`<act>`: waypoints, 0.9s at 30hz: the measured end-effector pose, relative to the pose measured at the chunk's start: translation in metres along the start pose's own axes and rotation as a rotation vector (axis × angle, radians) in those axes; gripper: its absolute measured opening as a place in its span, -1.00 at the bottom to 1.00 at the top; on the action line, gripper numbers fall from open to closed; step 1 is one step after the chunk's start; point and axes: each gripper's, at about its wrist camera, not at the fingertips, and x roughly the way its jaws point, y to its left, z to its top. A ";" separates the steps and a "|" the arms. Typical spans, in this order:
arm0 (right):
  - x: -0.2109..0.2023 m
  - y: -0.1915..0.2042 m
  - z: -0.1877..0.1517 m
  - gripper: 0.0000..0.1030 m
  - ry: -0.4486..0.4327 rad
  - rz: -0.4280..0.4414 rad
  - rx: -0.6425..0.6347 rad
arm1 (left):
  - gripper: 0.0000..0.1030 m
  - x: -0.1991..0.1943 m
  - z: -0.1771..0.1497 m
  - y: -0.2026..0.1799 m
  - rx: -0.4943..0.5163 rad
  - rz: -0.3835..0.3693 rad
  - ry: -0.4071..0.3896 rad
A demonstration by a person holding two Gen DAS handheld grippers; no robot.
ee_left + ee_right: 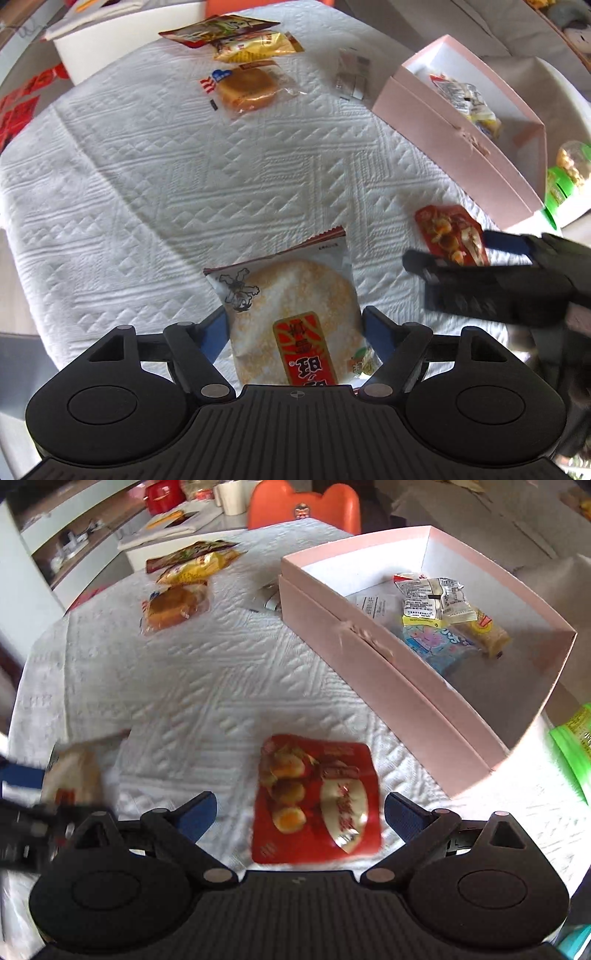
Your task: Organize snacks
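Note:
A rice cracker packet (291, 295) lies flat on the white cloth (147, 166). My left gripper (294, 325) is open astride it, blue pads close to its two side edges. A red packet picturing eggs (317, 797) lies between the open fingers of my right gripper (301, 805), with a gap on each side. In the left wrist view the right gripper (454, 251) hangs over that red packet (439, 229). In the right wrist view the left gripper (22, 794) is a blur beside the cracker packet (74, 771).
An open pink box (369, 672) with several snacks inside stands at the right, also seen as the pink box (461, 147). A bun packet (247, 90), a yellow packet (255, 48) and a silver packet (351, 74) lie at the far side. A green container (572, 746) sits at the right edge.

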 end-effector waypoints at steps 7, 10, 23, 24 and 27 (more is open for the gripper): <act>-0.012 0.014 0.000 0.41 0.077 -0.050 0.056 | 0.58 -0.030 0.015 -0.001 0.087 -0.132 -0.019; -0.041 0.018 -0.007 0.41 0.052 -0.061 0.072 | 0.56 -0.061 0.043 -0.027 0.197 -0.162 -0.096; -0.081 -0.015 -0.010 0.41 0.012 -0.028 0.198 | 0.56 -0.042 0.184 -0.135 0.267 -0.335 -0.227; -0.079 -0.019 -0.008 0.41 0.012 -0.029 0.201 | 0.55 -0.027 0.188 -0.144 0.290 -0.272 -0.193; -0.076 -0.032 -0.001 0.41 0.017 -0.006 0.212 | 0.46 0.002 0.191 -0.152 0.264 -0.235 -0.166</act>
